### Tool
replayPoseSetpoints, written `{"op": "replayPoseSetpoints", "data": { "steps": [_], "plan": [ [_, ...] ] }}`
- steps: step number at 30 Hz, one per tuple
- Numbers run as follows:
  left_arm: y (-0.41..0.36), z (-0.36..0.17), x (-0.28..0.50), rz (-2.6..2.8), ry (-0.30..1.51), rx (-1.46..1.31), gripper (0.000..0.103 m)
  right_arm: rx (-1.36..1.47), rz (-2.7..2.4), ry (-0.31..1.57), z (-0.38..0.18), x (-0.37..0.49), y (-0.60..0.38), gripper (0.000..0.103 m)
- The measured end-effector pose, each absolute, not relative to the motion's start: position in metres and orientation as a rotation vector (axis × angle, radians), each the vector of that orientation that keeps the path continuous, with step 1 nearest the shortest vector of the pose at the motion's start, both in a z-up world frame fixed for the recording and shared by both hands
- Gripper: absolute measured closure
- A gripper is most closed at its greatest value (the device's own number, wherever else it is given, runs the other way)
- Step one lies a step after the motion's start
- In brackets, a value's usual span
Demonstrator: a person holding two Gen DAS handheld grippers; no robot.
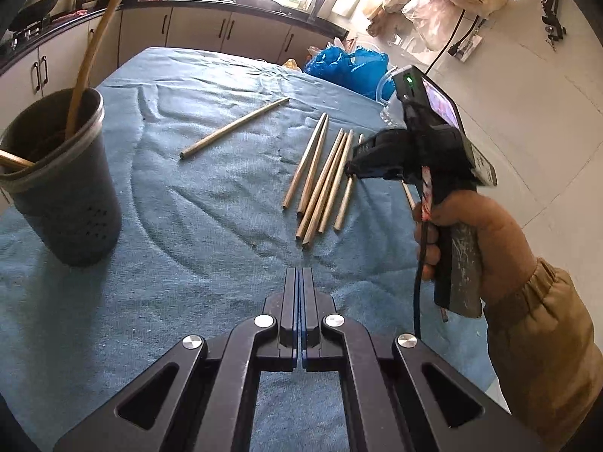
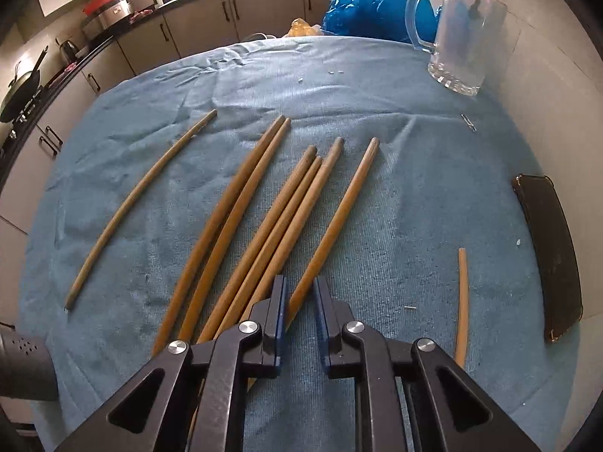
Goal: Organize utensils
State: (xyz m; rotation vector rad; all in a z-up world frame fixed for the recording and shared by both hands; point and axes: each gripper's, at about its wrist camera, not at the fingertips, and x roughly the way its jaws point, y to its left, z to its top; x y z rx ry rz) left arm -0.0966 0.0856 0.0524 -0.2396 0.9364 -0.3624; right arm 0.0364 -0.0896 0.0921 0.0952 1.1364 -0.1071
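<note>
Several wooden chopsticks (image 2: 264, 214) lie side by side on the blue towel (image 2: 395, 188), with one apart to the left (image 2: 143, 203) and one short one to the right (image 2: 462, 301). My right gripper (image 2: 299, 286) is open low over the towel, its jaws on either side of the rightmost chopstick (image 2: 335, 222) of the group. In the left wrist view the chopsticks (image 1: 320, 177) lie mid-table, the right gripper (image 1: 354, 165) is over them, and a dark holder cup (image 1: 64, 188) with two chopsticks in it stands at the left. My left gripper (image 1: 301, 275) is shut and empty above the towel.
A glass mug (image 2: 459, 37) stands at the far right of the table beside a blue plastic bag (image 2: 369, 7). A dark flat case (image 2: 550, 252) lies at the right edge. Kitchen counters and cabinets (image 1: 196, 30) run behind the table.
</note>
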Motion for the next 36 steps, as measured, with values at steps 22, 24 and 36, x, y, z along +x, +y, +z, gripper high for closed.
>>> {"op": "replayPoseSetpoints", "data": {
  "steps": [22, 24, 36],
  "plan": [
    [-0.004, 0.039, -0.082, -0.44, 1.058, -0.099, 0.101, 0.1, 0.019, 1.061, 0.117, -0.083, -0.174, 0.071],
    [-0.019, 0.036, -0.073, -0.445, 1.065, -0.076, 0.094, 0.084, 0.016, 1.085, 0.112, -0.065, -0.184, 0.071],
    [-0.08, 0.012, -0.026, -0.389, 1.086, 0.032, 0.095, 0.078, 0.015, 1.121, 0.089, -0.02, -0.205, 0.092]
  ]
}}
